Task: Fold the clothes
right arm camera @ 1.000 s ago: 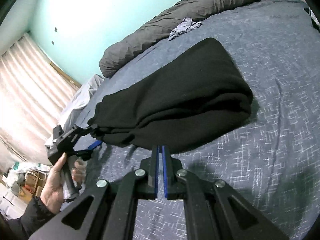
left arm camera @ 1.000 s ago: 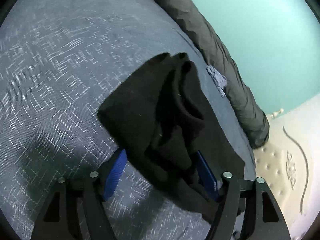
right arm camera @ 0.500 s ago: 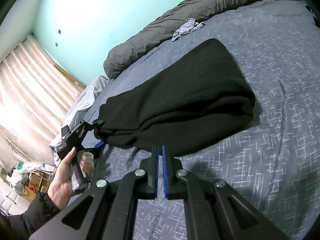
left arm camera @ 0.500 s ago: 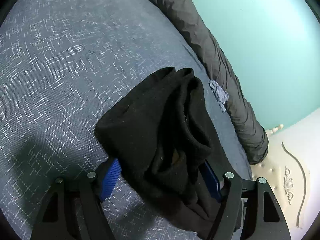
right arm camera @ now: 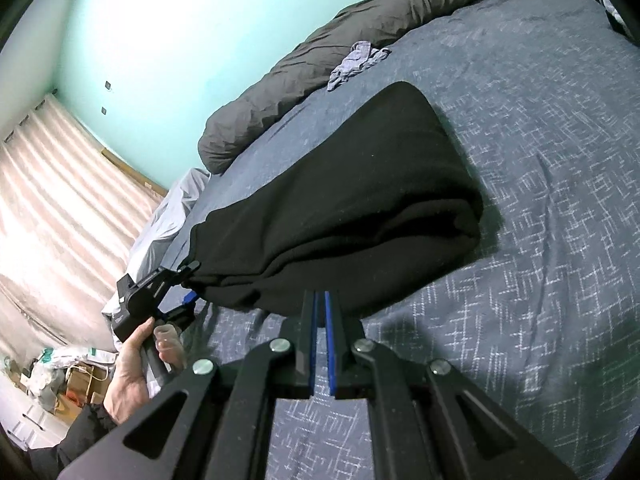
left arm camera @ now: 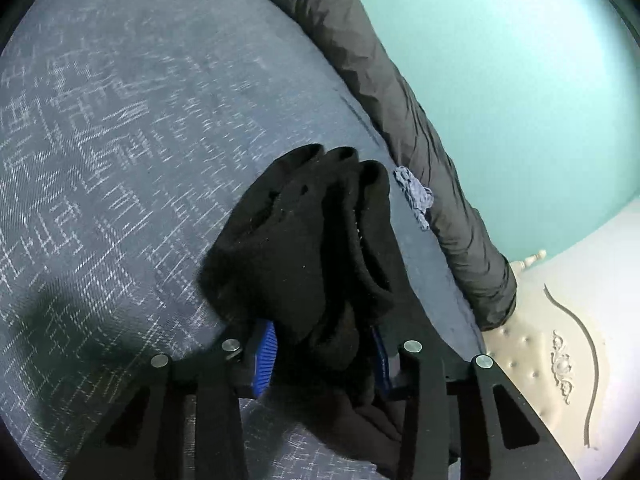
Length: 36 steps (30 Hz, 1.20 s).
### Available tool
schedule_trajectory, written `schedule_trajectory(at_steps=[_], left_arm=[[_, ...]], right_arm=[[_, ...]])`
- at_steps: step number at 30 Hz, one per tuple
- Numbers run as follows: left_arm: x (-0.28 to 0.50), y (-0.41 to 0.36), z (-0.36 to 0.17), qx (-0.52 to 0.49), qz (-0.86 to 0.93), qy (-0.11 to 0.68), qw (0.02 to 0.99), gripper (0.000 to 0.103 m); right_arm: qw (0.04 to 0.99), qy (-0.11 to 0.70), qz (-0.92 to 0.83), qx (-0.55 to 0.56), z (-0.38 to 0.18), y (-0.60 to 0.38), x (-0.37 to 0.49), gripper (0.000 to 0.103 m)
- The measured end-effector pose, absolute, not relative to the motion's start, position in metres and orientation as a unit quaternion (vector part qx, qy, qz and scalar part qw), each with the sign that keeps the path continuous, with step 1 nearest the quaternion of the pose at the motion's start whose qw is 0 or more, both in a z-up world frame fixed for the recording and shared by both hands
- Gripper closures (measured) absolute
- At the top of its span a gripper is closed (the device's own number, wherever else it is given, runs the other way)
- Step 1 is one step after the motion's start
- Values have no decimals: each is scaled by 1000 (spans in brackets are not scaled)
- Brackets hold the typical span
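While the black garment (right arm camera: 340,208) lies folded in a long bundle on the blue patterned bed cover (right arm camera: 540,160), we find both claws at its near side. Seen from the right wrist, the bundle runs from about 8 o'clock to 1 o'clock across the middle of the view, its rounded fold toward 3 o'clock.

The left claw (left arm camera: 324,350) has just been closing, and the bunched end of the garment sits between its blue pads (left arm camera: 266,354). We judge both pads to press on the cloth, which bulges over them toward 12 o'clock. In the right wrist view the same left claw (right arm camera: 188,284) appears at 8 o'clock, at the narrow end of the bundle, carried by the person's left hand (right arm camera: 132,372) in a dark sleeve (right arm camera: 76,436).

The right claw (right arm camera: 320,300) stands with its pads drawn together, only a thin slit between them. Its tips reach the lower edge of the garment at 6 o'clock of the bundle; we see no cloth between the pads.

A rolled grey duvet (right arm camera: 340,52) lies along the far edge of the bed against the teal wall (right arm camera: 180,32). A small crumpled grey-blue cloth (right arm camera: 356,62) rests just beside it, apart from the garment. Curtains (right arm camera: 52,208) hang at 9 o'clock.
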State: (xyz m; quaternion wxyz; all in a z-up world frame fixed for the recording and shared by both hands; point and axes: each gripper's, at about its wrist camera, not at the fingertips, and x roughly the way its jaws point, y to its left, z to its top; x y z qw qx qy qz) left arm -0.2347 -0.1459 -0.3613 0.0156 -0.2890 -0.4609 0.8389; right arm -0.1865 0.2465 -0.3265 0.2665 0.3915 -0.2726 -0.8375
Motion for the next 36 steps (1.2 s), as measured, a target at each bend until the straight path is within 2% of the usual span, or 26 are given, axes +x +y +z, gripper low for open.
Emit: schedule_trajectory(at_steps=[7, 13, 22, 25, 30, 36], left_arm=[[-234, -140, -341, -277, 852, -444, 32, 65], [-237, -110, -301, -257, 885, -383, 62, 69], [-274, 12, -243, -273, 904, -293, 147, 71], [-286, 72, -245, -297, 906, -246, 176, 71], [-299, 166, -283, -363, 899, -139, 201, 71], [-292, 207, -307, -407, 889, -67, 198, 71]], right_arm=[[266, -278, -837, 389, -329, 251, -189, 100], [252, -294, -842, 377, -327, 269, -192, 100], [232, -334, -838, 363, -323, 304, -199, 100], [222, -350, -837, 358, -323, 314, -201, 100], [212, -367, -837, 347, -319, 329, -201, 100], [192, -375, -839, 345, -318, 347, -202, 100]])
